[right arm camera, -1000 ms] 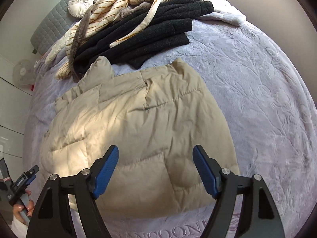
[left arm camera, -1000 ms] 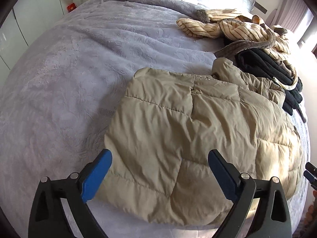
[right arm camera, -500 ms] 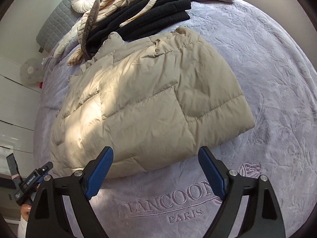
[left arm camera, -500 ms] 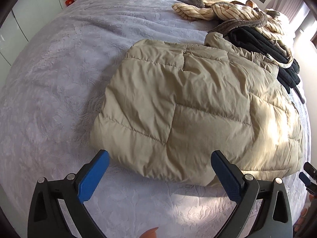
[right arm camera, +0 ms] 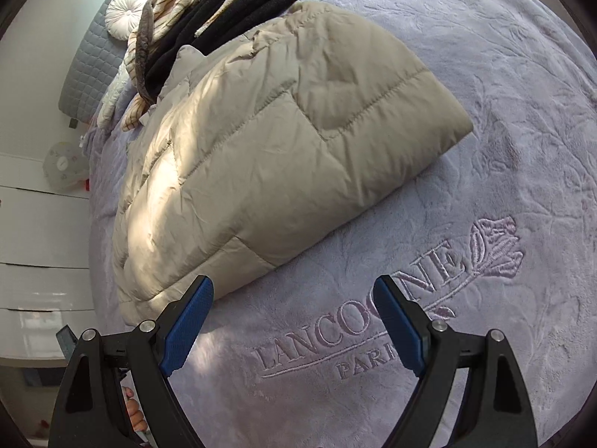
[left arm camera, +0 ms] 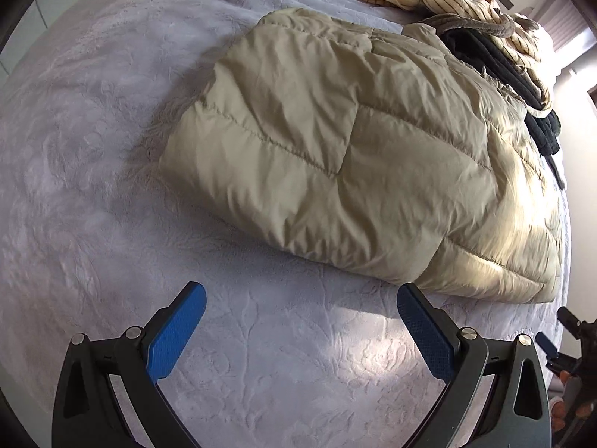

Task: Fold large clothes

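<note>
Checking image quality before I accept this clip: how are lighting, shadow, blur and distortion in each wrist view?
Left wrist view: strong fisheye bending with dark corners; sunlight glares on the beige puffer jacket at its right end, where the picture smears. Right wrist view: same fisheye curve; a sunlit band crosses the jacket's left part, the rest in soft shade; the embroidered lettering on the lilac blanket reads sharp.

The beige quilted puffer jacket (left arm camera: 354,156) lay folded into a thick, roughly rectangular bundle on the lavender bedspread (left arm camera: 93,186). Its stitched panels faced up, creased and partly sunlit. Its collar end touched a pile of black and striped clothes (right arm camera: 224,3) behind it.
</note>
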Motion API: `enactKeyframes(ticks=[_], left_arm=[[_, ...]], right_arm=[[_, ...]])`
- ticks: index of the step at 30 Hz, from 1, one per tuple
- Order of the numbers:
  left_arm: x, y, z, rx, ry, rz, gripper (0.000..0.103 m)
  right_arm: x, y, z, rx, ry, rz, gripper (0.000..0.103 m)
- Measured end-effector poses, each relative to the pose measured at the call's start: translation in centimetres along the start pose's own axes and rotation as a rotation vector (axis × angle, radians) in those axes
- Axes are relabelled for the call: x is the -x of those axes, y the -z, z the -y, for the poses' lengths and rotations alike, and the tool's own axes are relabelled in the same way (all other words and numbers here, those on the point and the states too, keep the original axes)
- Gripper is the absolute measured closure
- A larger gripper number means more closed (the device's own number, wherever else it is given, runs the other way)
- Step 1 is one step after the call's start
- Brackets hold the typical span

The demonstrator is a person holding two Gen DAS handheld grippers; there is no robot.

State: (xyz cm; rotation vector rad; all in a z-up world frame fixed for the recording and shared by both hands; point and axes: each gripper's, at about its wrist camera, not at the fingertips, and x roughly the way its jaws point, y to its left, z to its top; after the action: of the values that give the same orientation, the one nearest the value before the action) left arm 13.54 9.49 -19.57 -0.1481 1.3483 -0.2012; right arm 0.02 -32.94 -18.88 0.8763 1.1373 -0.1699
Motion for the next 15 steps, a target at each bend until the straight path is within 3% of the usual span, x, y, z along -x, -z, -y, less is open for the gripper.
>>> enactKeyframes(ticks=[6,15], left_arm=[[-1.4,0.5,-2.1,0.085,0.052,-0.031,0.000],[-1.9,-1.0,-5.7,0.253,0.237,0.008,0.000]], right_arm=[[-1.0,0.1,2.3,-0.100,-0.064,-0.040,0.013],[-1.9,-1.1,3.8,-0.206,-0.207,-0.024,0.013]])
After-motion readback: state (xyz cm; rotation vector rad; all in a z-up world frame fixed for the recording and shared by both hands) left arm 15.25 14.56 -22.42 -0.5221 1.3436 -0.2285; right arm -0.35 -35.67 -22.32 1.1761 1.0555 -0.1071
